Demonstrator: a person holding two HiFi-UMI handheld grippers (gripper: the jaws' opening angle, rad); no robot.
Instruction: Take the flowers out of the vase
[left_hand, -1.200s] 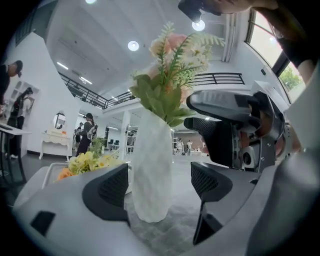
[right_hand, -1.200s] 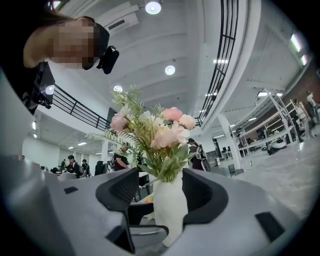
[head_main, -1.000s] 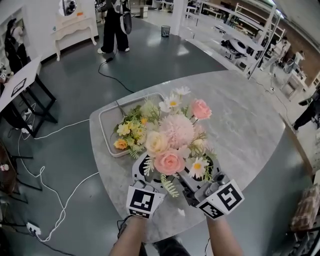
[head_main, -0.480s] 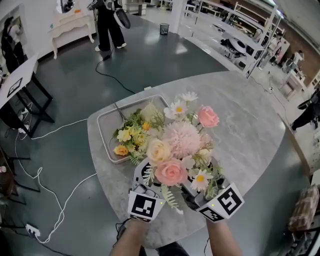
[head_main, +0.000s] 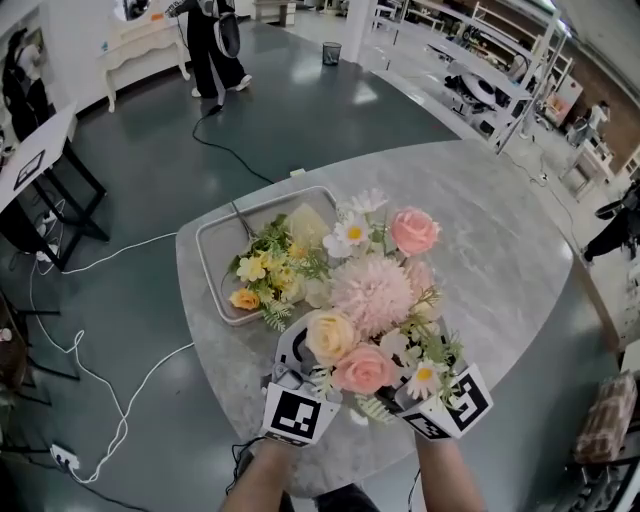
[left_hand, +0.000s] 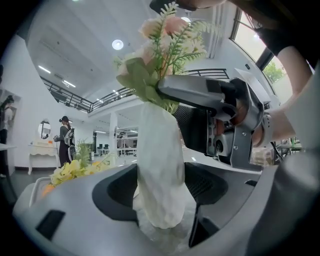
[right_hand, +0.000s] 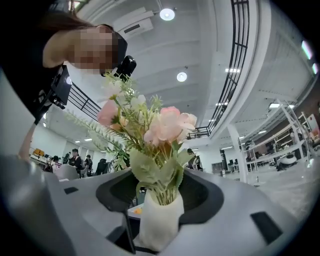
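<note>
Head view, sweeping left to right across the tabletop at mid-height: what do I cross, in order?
tray (its left rim) → yellow flowers lying in that tray → pink bouquet → bare marble tabletop out to the right edge.

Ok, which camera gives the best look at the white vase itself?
The left gripper view: the white vase fills the centre, its body visible up to the neck. The right gripper view shows only its top, where the stems enter. In the head view the flowers cover it.
</note>
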